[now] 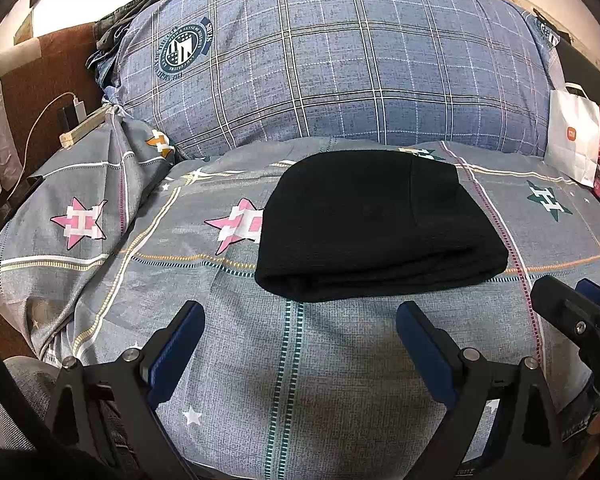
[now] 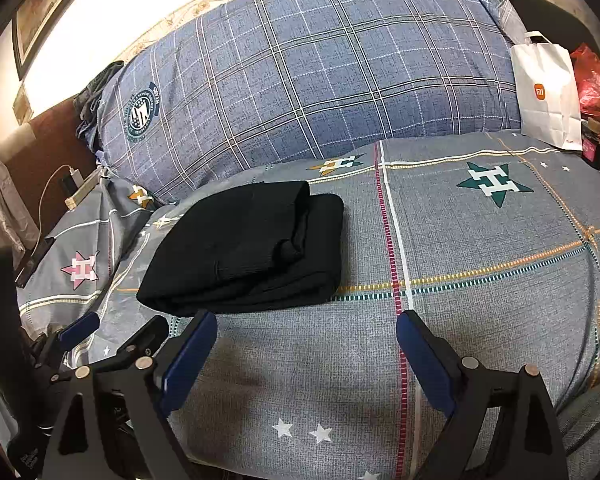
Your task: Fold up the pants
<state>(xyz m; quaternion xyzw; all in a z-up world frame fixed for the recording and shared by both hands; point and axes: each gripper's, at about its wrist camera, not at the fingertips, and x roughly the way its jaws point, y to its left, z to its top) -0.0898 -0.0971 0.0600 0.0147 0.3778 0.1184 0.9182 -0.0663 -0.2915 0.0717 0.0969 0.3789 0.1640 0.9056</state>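
The black pants lie folded into a compact rectangle on the grey star-patterned bedsheet. In the right wrist view the pants lie left of centre, with the top layer's edge showing. My left gripper is open and empty, just in front of the pants' near edge. My right gripper is open and empty, in front of the pants and to their right. The right gripper shows at the right edge of the left wrist view. The left gripper shows at the lower left of the right wrist view.
A large blue plaid pillow lies behind the pants. A white paper bag and red bag stand at the right. A power strip with cable and a dark phone lie at the left bed edge.
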